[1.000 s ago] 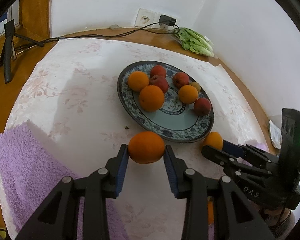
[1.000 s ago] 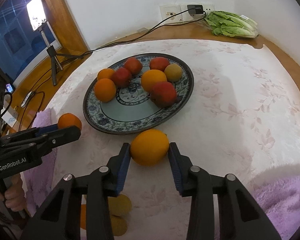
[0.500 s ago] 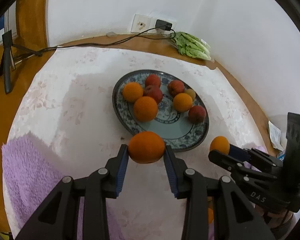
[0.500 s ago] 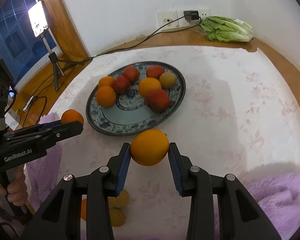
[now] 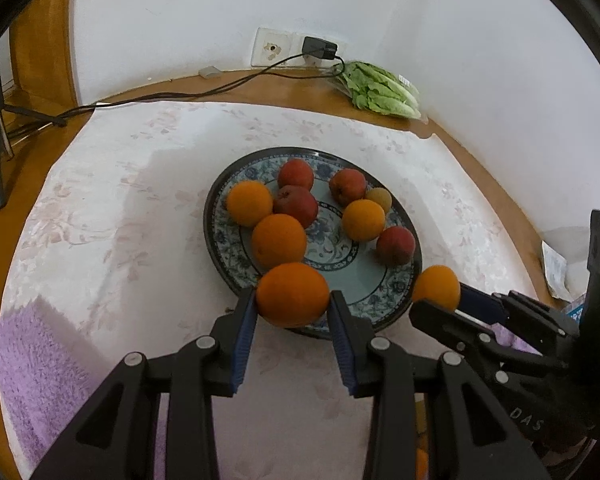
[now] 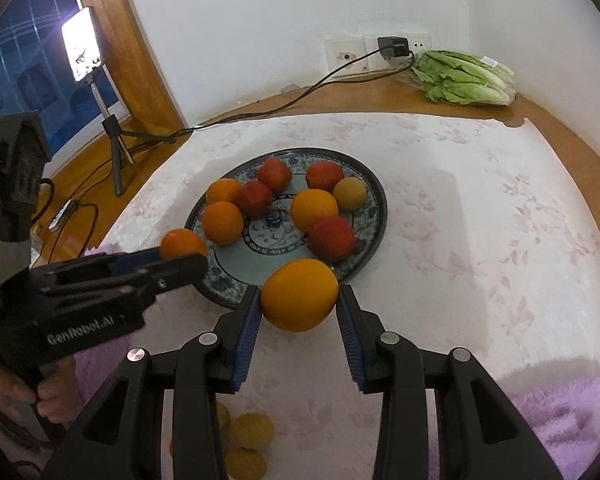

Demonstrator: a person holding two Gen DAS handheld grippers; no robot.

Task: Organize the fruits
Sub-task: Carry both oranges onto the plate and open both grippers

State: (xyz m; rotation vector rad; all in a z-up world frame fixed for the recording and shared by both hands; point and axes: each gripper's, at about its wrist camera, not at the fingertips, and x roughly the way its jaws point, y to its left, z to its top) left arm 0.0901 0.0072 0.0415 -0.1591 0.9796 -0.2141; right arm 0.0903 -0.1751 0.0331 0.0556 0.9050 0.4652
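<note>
A blue patterned plate (image 5: 404, 288) (image 6: 374, 216) in the middle of the table holds several oranges and red fruits. My left gripper (image 5: 293, 300) is shut on an orange (image 5: 293, 294), held above the plate's near rim; it also shows in the right wrist view (image 6: 182, 245). My right gripper (image 6: 299, 300) is shut on a yellow-orange orange (image 6: 299, 295), held above the plate's near rim; it shows in the left wrist view (image 5: 436, 286) too.
A floral cloth (image 5: 120, 200) covers the table. Purple towels lie at the near corners (image 5: 32, 368) (image 6: 560, 420). Several yellow fruits (image 6: 248, 440) lie on the cloth below my right gripper. Bagged lettuce (image 6: 464, 78), a charger cable (image 5: 220, 88) and a tripod light (image 6: 84, 48) are behind.
Both grippers have lifted their oranges off the cloth and moved forward, so each orange now hangs at the plate's near rim.
</note>
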